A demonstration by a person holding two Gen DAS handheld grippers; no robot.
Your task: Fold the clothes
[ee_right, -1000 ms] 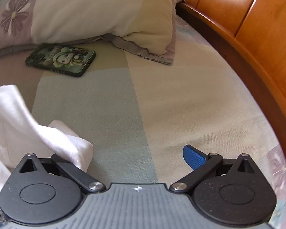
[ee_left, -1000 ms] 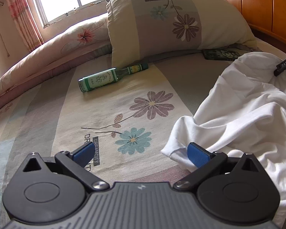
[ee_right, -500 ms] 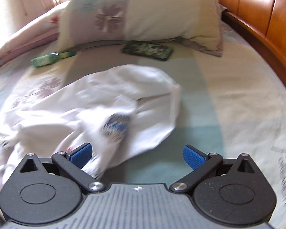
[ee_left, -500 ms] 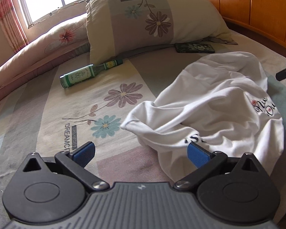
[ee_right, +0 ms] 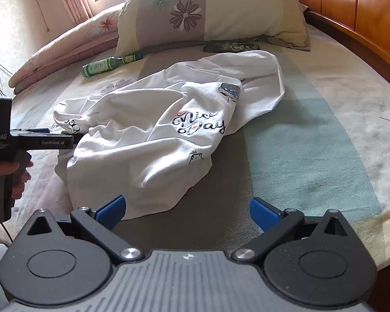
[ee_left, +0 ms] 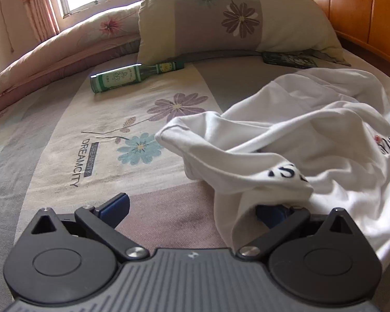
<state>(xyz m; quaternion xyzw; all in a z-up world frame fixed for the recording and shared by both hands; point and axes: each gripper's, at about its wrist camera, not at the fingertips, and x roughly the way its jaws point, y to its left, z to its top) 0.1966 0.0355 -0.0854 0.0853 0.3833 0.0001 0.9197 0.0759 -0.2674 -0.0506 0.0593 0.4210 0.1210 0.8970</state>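
On the flower-printed bedsheet [ee_right: 312,135], mid-bed, lies a crumpled white cotton T-shirt with a black "Nice Day" print [ee_right: 153,130], bunched rather than flat, with its long axis running on a slant from the near left corner up toward the far right, where one end reaches almost to the dark phone in a cartoon case [ee_right: 231,46]. Sits in front of the large cream pillow with purple flowers [ee_right: 210,7]; off to the far left of the shirt, apart from it, lies a green glass bottle with a white label [ee_right: 109,63] on its side. Left gripper [ee_left: 192,208]: spread wide, left blue pad over bare sheet, right blue pad tucked under a rolled white fold of the shirt and touching it, nothing pinched between the two. Seen from the right wrist, comes in from the left at the shirt's edge, handle held in a hand [ee_right: 5,179]. Right gripper [ee_right: 187,209]: equally wide open, empty, left pad just beside the shirt's near hem, right pad over grey sheet.
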